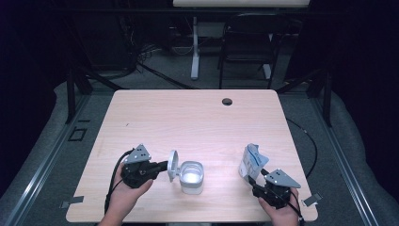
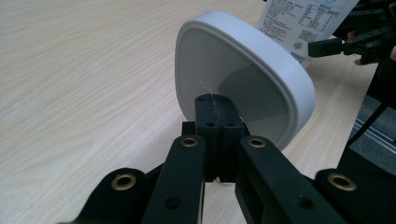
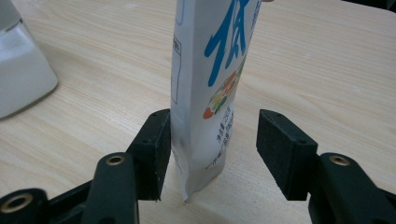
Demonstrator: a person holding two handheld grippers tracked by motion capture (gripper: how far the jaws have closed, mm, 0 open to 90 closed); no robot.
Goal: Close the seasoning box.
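Lid (image 2: 243, 79) underside, left claw (image 2: 215, 109) view

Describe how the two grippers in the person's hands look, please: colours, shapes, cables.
Both the left gripper and the right gripper are black, each topped by a grey three-cornered plate. A black cable trails from each. Up close, the jaws are blocky black pads on linked arms with brass-coloured rivets. No sleeves are visible on the forearms.

Each matt black plastic claw, left claw (image 1: 164, 165) and right claw (image 1: 252, 181), carries brass-ringed pivot holes, square black pads, a grey three-cornered top plate and a trailing black cable.
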